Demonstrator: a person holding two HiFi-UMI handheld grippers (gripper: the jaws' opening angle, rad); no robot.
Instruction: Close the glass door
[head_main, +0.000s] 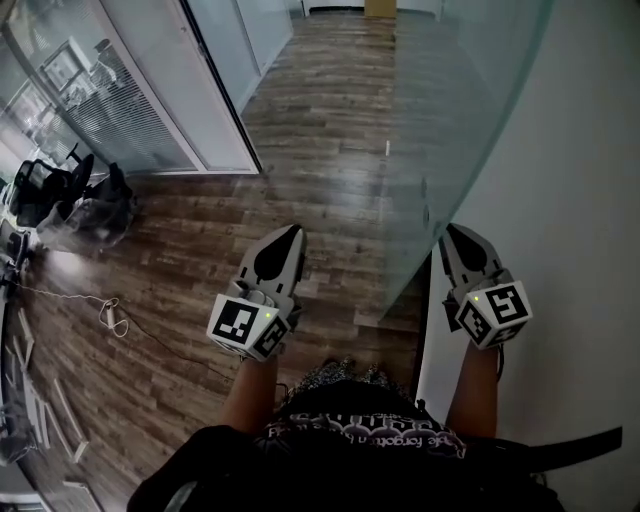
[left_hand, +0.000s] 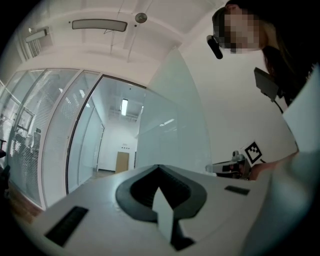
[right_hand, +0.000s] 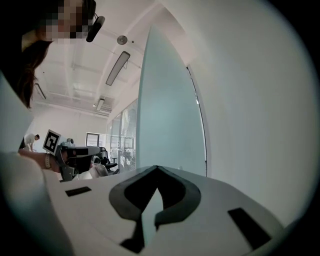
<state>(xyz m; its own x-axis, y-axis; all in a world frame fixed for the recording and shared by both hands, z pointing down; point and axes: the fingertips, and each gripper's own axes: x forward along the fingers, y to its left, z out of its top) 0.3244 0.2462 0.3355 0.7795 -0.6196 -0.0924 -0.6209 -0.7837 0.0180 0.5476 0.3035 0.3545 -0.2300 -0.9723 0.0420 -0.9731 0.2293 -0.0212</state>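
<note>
The frosted glass door (head_main: 470, 100) stands open, slanting from the upper right down to its near edge between my two grippers. My left gripper (head_main: 293, 232) is on the room side of the pane, jaws shut and empty, a short way left of the door's edge. My right gripper (head_main: 452, 232) is shut and empty in the narrow gap between the pane and the white wall; whether it touches the glass I cannot tell. In the left gripper view the door (left_hand: 170, 115) rises ahead and to the right of the gripper (left_hand: 158, 167). In the right gripper view the pane (right_hand: 167, 115) stands straight ahead of the gripper (right_hand: 157, 168).
A white wall (head_main: 580, 150) runs close on the right. Wood flooring (head_main: 320, 130) leads down a corridor ahead. A glass partition with blinds (head_main: 150, 90) is at the left, with office chairs (head_main: 50, 190) and a loose cable (head_main: 110, 315) on the floor.
</note>
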